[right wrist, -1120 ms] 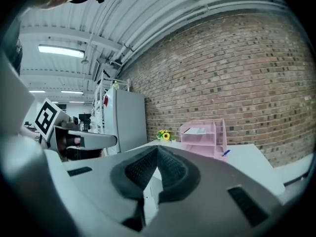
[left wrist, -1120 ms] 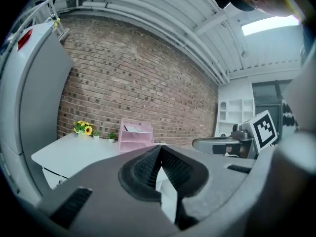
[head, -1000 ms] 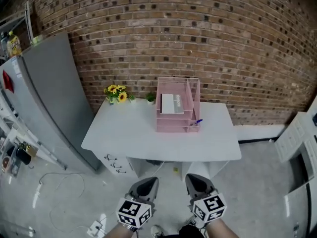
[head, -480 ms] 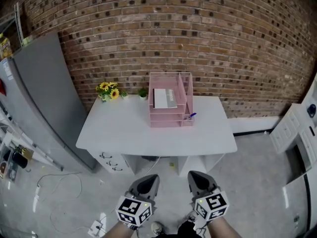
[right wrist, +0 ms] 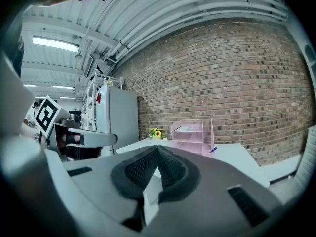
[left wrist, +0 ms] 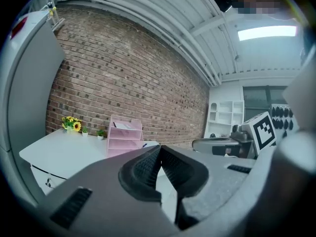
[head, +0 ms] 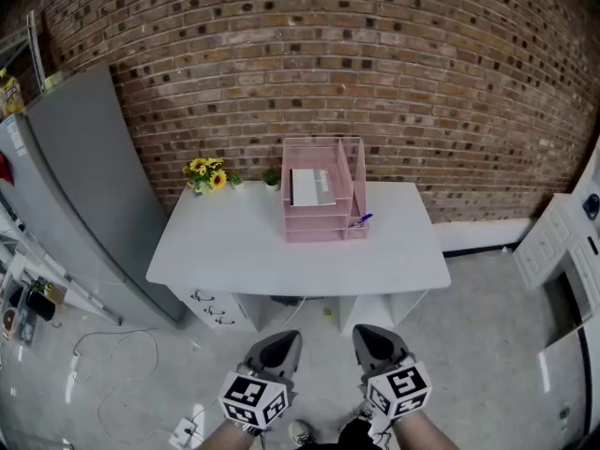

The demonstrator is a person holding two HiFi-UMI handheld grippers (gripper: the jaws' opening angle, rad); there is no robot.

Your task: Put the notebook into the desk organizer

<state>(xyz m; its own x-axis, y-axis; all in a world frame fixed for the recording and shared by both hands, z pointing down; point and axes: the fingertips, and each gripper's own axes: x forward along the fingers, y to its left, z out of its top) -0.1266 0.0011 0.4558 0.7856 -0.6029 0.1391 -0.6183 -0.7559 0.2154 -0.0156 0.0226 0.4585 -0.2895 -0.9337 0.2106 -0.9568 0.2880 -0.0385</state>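
Observation:
A pink desk organizer [head: 323, 195] stands at the back middle of a white desk [head: 234, 251]. A white-grey notebook [head: 311, 187] lies on its top tray. The organizer [left wrist: 124, 135] also shows far off in the left gripper view, and the organizer [right wrist: 191, 131] likewise in the right gripper view. Both grippers hang low at the bottom of the head view, well short of the desk, over the floor. My left gripper [head: 275, 352] [left wrist: 160, 147] is shut with nothing in it. My right gripper [head: 375, 345] [right wrist: 158, 148] is shut and empty too.
A blue pen [head: 364, 219] lies by the organizer's right side. Sunflowers [head: 204, 173] and a small plant [head: 272, 176] stand at the desk's back left. A tall grey fridge [head: 75, 186] is left of the desk, white cabinets [head: 562, 251] right, cables [head: 112, 345] on the floor.
The head view has shifted a little, so the desk and organizer sit slightly further left in the picture. Both grippers keep their place and stay shut.

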